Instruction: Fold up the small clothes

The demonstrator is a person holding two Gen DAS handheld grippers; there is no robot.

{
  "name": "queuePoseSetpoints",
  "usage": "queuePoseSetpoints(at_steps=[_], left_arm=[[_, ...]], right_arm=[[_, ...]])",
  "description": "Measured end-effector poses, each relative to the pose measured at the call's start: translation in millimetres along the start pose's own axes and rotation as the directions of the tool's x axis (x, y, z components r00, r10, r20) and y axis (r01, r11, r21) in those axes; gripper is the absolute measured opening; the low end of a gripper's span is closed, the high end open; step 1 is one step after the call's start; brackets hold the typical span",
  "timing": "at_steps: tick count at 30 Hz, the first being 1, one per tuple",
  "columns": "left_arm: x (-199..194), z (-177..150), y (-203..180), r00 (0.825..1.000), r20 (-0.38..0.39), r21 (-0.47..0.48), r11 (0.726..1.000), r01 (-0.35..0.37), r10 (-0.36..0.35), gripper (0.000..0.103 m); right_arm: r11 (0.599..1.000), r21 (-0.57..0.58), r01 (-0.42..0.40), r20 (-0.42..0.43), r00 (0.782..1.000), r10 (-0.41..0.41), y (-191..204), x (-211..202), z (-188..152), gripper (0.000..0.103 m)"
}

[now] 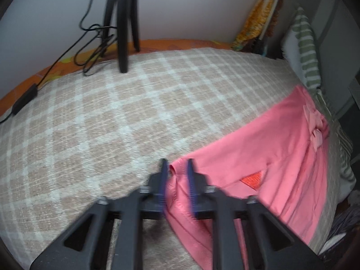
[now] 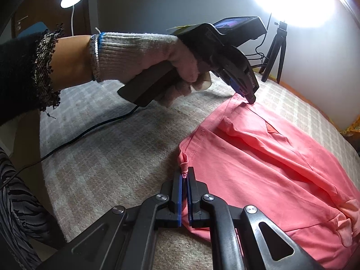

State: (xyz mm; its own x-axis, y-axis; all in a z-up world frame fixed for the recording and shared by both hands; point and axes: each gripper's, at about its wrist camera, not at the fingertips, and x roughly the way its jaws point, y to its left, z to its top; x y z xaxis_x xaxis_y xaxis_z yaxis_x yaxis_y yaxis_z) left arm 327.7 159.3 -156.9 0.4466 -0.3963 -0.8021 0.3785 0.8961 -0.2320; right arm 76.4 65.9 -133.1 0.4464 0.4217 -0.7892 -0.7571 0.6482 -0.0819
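Observation:
A small pink garment [image 1: 276, 148] with a bow lies spread on the checked beige blanket [image 1: 135, 117]. In the left wrist view my left gripper [image 1: 177, 164] has its jaws partly apart, with a corner of the pink fabric between them. The right wrist view shows that same gripper [image 2: 246, 95] held by a gloved hand, its tips down on the garment's far corner [image 2: 238, 99]. My right gripper [image 2: 185, 175] is shut on the near corner of the pink garment [image 2: 258, 157], pinching a small bunch of cloth.
A black tripod [image 1: 122, 22] and cables [image 1: 90, 45] stand at the blanket's far edge. A striped green cloth [image 1: 308, 51] and a yellow patterned item [image 1: 256, 18] lie at the right. A bright lamp [image 2: 290, 2] and a second tripod [image 2: 275, 51] are at the back.

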Motion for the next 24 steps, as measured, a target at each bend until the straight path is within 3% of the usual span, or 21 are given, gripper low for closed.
queuePoseSetpoints(at_steps=[8, 16, 24], left_arm=[[-15, 16, 0, 0.999, 0.043, -0.051, 0.999, 0.000, 0.002, 0.002], [-18, 32, -13, 0.999, 0.039, -0.060, 0.998, -0.017, 0.019, 0.002], [-18, 61, -50, 0.999, 0.048, -0.007, 1.000, -0.021, 0.021, 0.001]], right_arm=[[0.998, 0.064, 0.003, 0.043, 0.999, -0.005, -9, -17, 5, 0.001], [0.992, 0.128, 0.006, 0.094, 0.995, -0.019, -26, -31, 4, 0.001], [0.972, 0.232, 0.016, 0.141, 0.989, -0.050, -58, -53, -3, 0.001]])
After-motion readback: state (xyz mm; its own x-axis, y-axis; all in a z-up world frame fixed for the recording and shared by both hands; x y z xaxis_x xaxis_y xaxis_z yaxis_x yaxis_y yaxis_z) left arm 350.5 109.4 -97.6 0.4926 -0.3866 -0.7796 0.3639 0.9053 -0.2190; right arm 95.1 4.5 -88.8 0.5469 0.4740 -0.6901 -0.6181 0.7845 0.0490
